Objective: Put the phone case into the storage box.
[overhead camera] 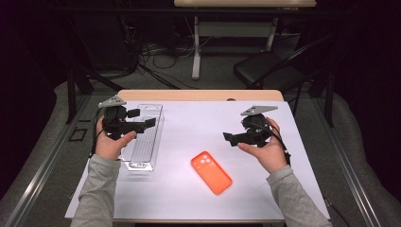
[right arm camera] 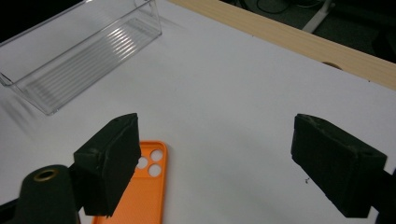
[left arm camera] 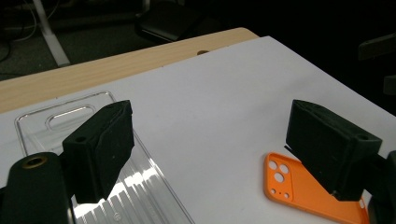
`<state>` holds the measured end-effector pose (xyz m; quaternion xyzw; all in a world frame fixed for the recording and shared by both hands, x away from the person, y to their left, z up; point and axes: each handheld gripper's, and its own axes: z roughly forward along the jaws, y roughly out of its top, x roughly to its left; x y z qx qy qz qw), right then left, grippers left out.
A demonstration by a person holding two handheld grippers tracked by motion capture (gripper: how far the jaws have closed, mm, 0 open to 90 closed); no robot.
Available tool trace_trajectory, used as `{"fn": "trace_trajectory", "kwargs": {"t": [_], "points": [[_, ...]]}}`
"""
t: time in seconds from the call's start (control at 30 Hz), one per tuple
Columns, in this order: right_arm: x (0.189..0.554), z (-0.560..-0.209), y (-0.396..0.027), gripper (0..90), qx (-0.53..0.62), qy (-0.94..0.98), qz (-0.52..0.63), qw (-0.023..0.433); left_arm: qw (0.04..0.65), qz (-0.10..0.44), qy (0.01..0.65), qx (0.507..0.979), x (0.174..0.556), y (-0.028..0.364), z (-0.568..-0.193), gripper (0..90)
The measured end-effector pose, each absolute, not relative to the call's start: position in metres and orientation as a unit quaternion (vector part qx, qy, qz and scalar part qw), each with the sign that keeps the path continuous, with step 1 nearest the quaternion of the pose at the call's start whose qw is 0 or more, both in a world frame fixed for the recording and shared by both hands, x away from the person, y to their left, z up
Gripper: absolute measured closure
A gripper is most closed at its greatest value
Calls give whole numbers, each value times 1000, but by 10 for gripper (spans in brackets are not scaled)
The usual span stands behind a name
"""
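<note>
Both claws were released, nothing between jaws. Left gripper (overhead camera: 152,122) hovered above the clear tray (overhead camera: 150,142); right gripper (overhead camera: 228,138) faced inward, orange phone case (overhead camera: 211,172) flat below-left of it. Best: lower right gripper, straddle 1 long edge, clench squarely.

Between my left gripper (overhead camera: 150,123) and right gripper (overhead camera: 228,138) the white sheet (overhead camera: 189,123) lies bare, easy passage. Orange phone case (overhead camera: 211,172) lies flat near the front edge, low obstacle. Clear tray (overhead camera: 147,137) walls block the left side, just under my left gripper.
</note>
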<state>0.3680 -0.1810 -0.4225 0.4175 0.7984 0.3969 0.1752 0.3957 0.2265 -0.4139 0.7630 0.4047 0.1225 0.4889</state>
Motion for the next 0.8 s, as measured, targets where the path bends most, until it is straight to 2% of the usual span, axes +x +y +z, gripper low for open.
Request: {"fn": "trace_trajectory", "kwargs": {"t": [0.5, 0.8], "points": [[375, -430, -147, 243, 397, 855, 307, 129, 484, 132, 402, 766, 395, 229, -415, 152], [382, -444, -135, 276, 409, 872, 256, 82, 485, 135, 403, 764, 391, 231, -414, 152]]}}
